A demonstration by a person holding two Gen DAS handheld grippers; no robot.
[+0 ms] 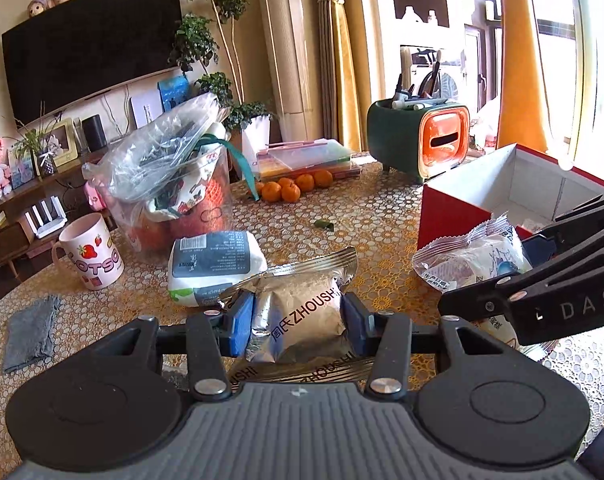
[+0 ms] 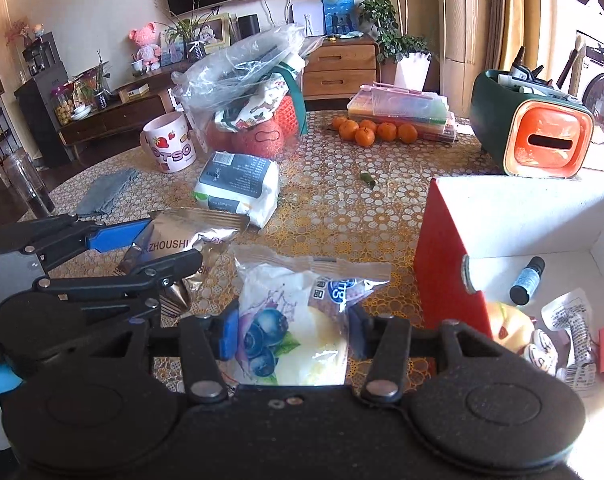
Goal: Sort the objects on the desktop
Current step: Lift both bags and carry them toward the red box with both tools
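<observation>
My left gripper (image 1: 298,322) has its blue pads pressed on both sides of the silver ZHOUSHI snack packet (image 1: 302,312), so it's clamped on that one. Right gripper (image 2: 292,332) is doing the same thing with the blueberry bread packet (image 2: 294,320), pads squeezed in on either side of the wrapper. Both packets are down at the lacy gold tablecloth (image 2: 341,216), side by side, silver one left of the blueberry one.

Just right of my right fingers is the red box (image 2: 445,264), open top, with a small dark bottle (image 2: 526,281) and some wrappers inside. Ahead of the left fingers there's a white tissue pack (image 1: 214,266), and further left a strawberry mug (image 1: 90,252) and a grey cloth (image 1: 30,334). Past all that, well ahead: a clear bag of stuff (image 1: 162,184), a bunch of oranges (image 1: 292,188), and the green-and-orange desk organizer (image 1: 421,136).
</observation>
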